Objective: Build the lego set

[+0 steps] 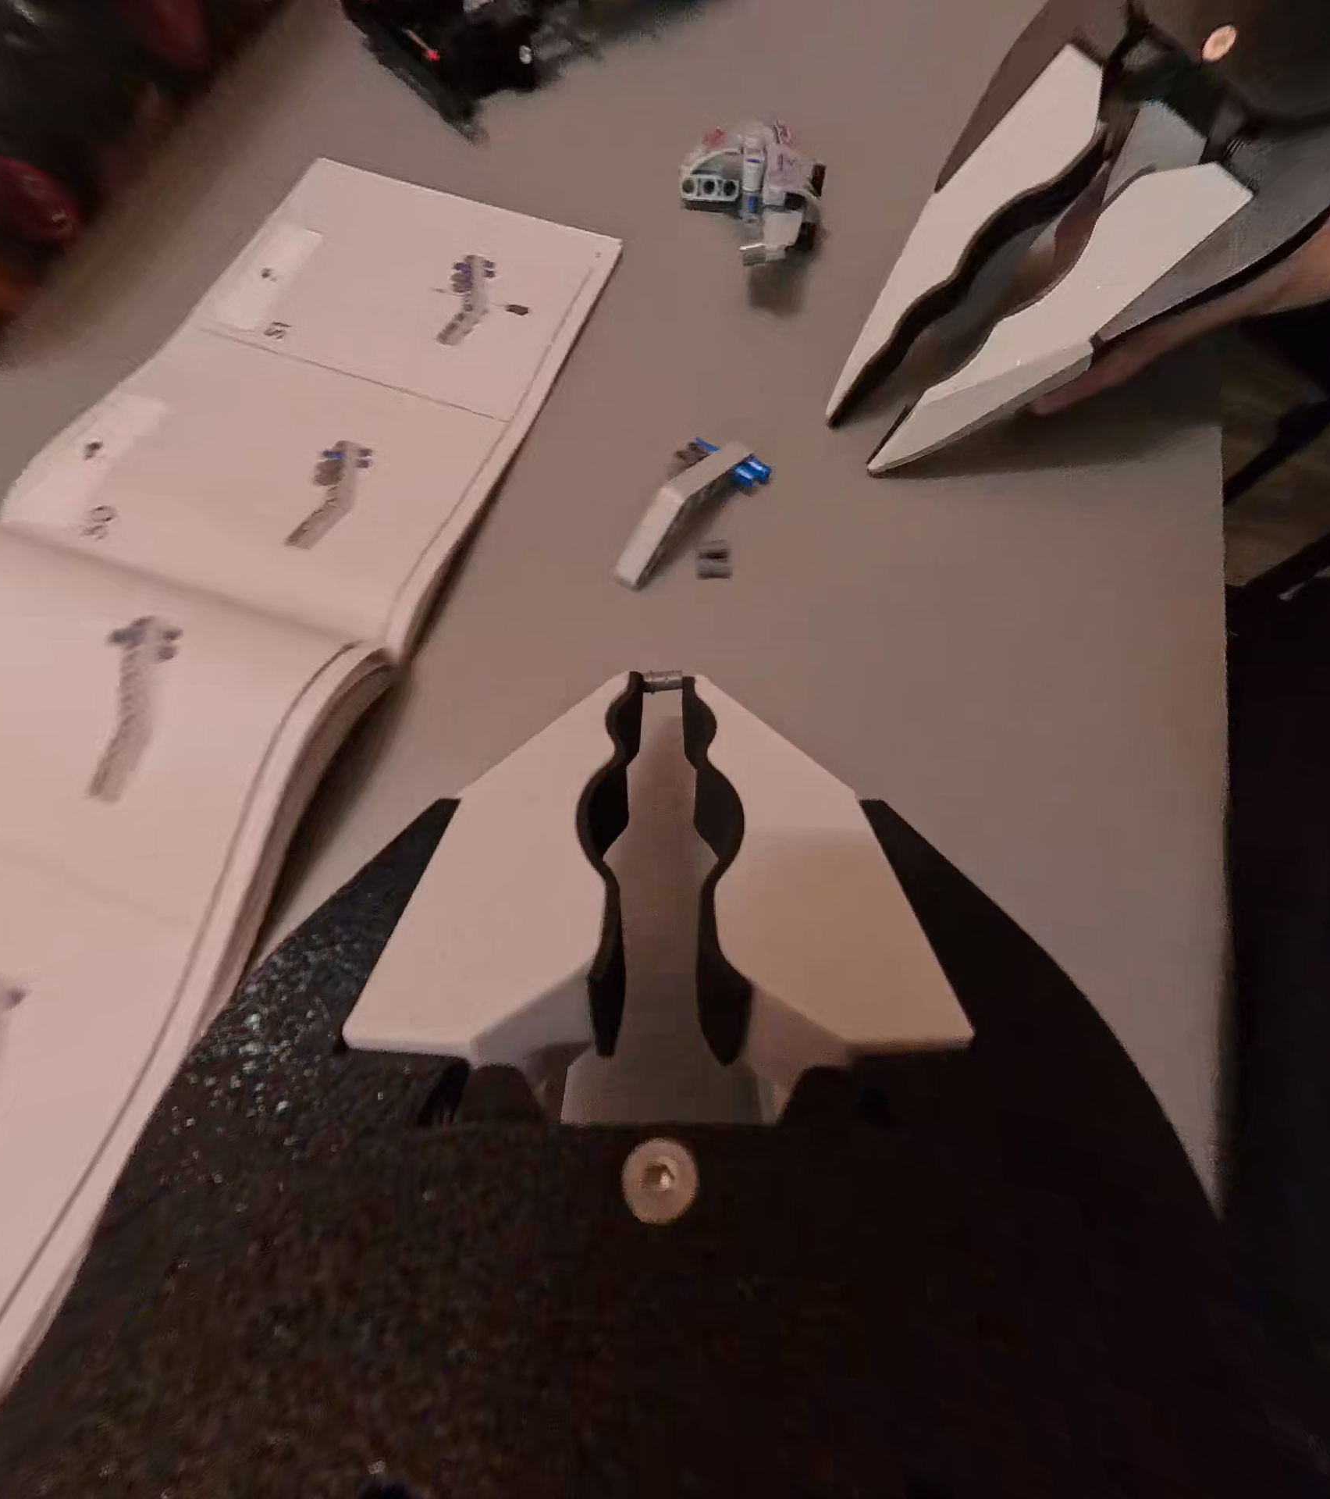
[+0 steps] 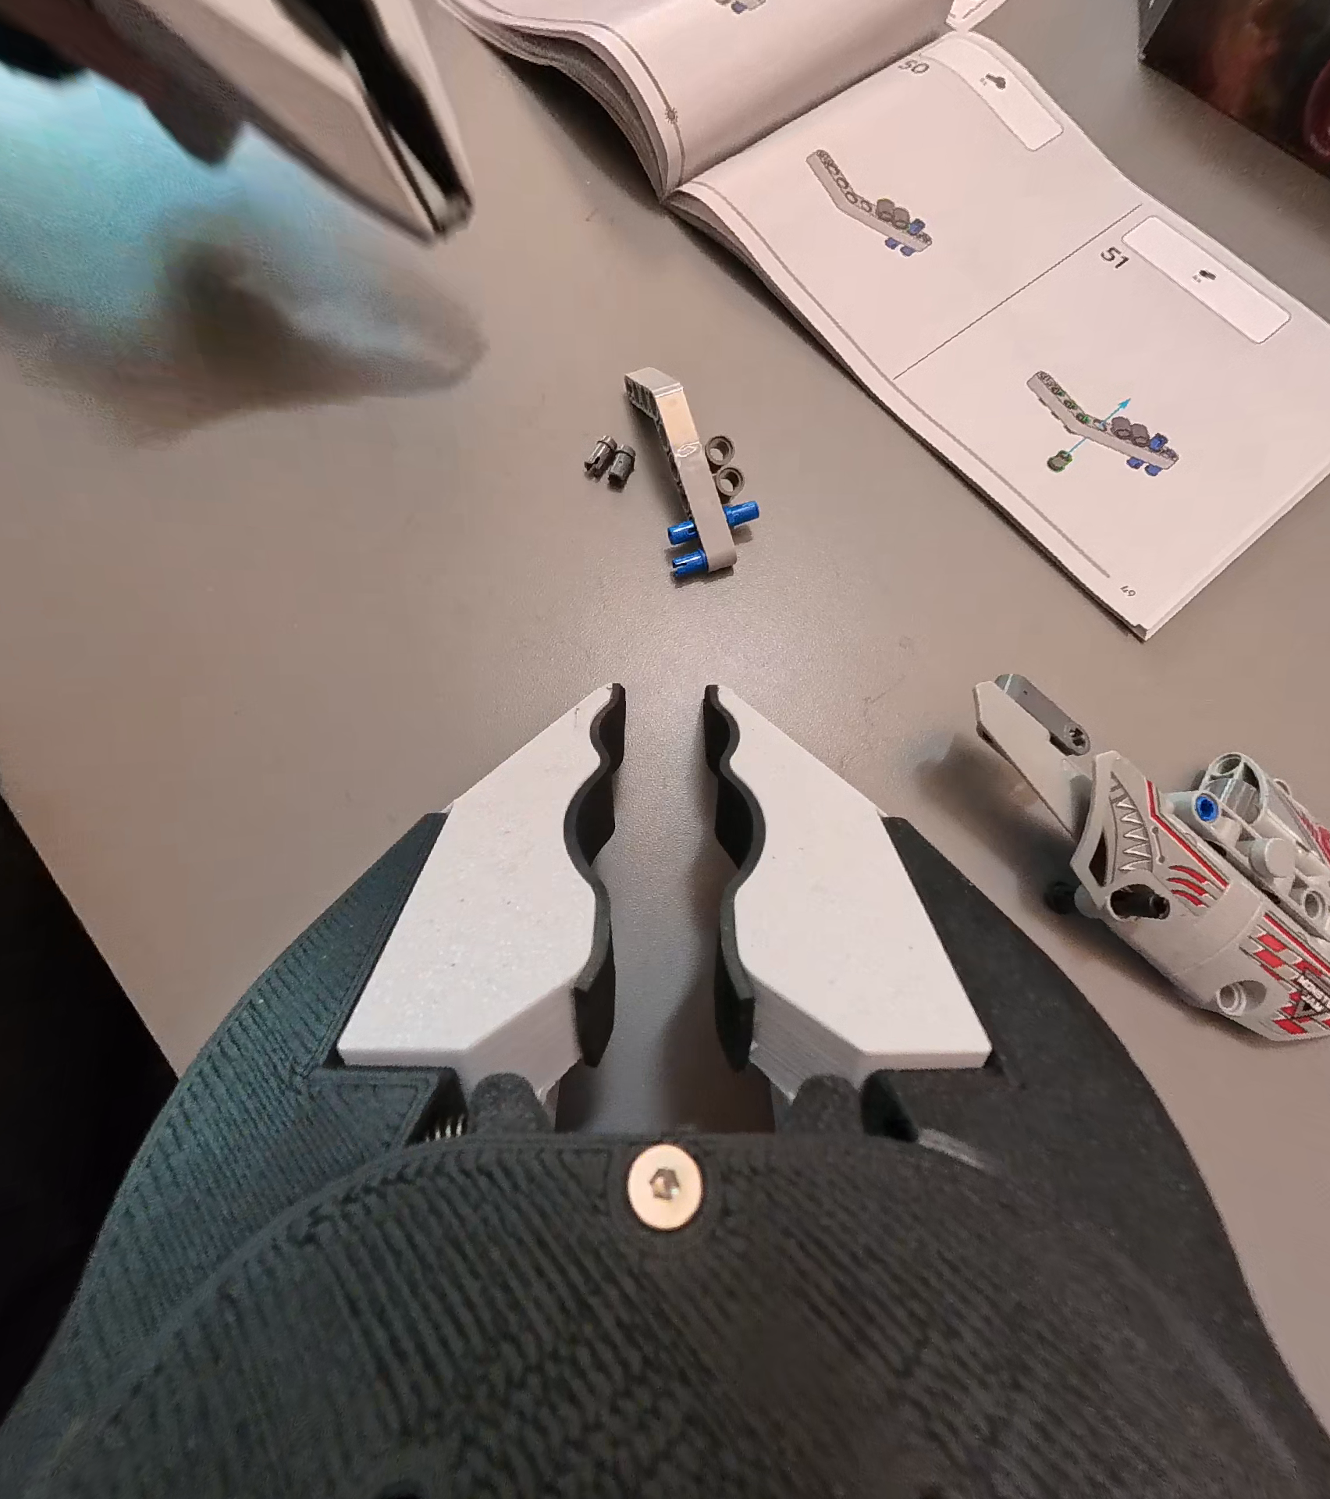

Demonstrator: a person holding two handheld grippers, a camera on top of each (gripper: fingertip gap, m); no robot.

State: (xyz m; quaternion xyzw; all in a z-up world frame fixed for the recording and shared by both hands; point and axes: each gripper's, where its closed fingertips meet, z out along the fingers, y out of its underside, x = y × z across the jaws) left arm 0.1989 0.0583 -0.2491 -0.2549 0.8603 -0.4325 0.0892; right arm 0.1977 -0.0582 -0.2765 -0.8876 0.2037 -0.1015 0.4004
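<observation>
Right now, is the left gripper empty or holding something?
Holding. The left gripper is shut on a small grey piece, pinched at the very tips above the table. The rest of the jaws is bare.

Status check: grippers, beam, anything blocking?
Left gripper shut on small grey pin. Right gripper open, empty. Beam on table with blue pins, untouched. Nothing in the way.

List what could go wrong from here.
1. The left gripper pinches a tiny grey piece at its very fingertips; it could slip or pop out.
2. Two dark pins lie loose beside the bent beam; a sweep could scatter them.
</observation>
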